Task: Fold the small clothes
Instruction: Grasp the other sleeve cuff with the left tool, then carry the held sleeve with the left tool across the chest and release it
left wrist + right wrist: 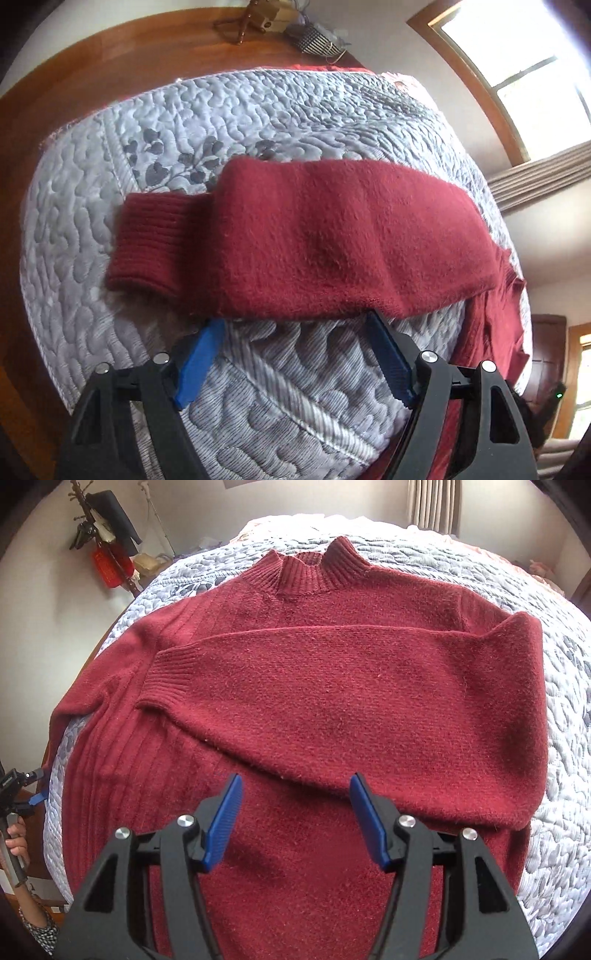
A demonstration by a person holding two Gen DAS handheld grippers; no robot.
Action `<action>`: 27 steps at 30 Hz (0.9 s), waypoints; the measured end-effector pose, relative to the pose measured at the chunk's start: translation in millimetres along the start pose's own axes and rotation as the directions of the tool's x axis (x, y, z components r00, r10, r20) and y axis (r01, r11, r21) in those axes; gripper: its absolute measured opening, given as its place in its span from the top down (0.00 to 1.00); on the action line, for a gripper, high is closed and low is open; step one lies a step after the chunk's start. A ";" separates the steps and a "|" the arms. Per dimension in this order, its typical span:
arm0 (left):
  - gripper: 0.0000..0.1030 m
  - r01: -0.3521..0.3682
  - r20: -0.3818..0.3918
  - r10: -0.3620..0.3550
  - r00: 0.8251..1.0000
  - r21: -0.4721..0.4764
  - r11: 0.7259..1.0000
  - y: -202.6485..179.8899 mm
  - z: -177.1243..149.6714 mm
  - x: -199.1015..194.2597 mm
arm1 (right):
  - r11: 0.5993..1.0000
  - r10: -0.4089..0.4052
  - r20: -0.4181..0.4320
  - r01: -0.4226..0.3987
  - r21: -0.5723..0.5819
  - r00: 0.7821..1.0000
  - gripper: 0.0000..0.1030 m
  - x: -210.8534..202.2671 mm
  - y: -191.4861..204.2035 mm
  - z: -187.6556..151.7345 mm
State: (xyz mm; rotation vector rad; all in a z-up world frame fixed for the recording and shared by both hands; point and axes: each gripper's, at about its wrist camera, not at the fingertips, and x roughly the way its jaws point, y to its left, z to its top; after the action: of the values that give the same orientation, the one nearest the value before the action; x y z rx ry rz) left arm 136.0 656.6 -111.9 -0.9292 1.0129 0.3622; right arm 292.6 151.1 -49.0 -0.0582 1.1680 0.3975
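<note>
With the dark red fuzzy knit sweater flat on the grey quilted bed, one sleeve already across its chest, the spread, empty left claw should pinch the other sleeve's ribbed cuff at its 10 o'clock, while the spread right claw hovers.

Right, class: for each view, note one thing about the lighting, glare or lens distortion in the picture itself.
Left wrist view: the wood-framed window is blown out white, and the grey quilted bedspread bulges into a dome from the fisheye. Right wrist view: light is soft and even on the dark red knitted sweater, with a faint shadow under the open right hand-held gripper.
</note>
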 end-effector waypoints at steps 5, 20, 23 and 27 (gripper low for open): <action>0.24 0.040 -0.018 -0.042 0.999 -0.069 0.997 3.8 9.4 15.4 | 1.000 0.002 -0.003 -0.002 0.009 1.000 0.42 7.0 -6.7 0.0; 0.92 0.070 0.140 -0.044 0.989 -0.186 0.980 12.4 31.3 18.6 | 1.000 -0.007 0.029 0.007 -0.016 1.000 0.41 0.3 -13.9 -7.1; 0.93 0.027 0.202 -0.004 0.979 -0.109 0.994 -12.7 32.4 9.9 | 1.000 -0.011 0.042 0.013 -0.028 0.999 0.41 -6.1 -14.2 -9.9; 0.93 0.013 0.280 -0.012 0.960 -0.001 1.000 -52.5 27.9 -2.4 | 0.998 -0.055 0.057 0.057 -0.036 0.997 0.41 -11.5 -19.2 -12.9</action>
State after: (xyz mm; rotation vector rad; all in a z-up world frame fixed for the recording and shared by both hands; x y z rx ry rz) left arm 184.5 648.9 -78.4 -0.8581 0.7468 0.4708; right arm 283.8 126.9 -46.8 -0.1117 1.1016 0.3688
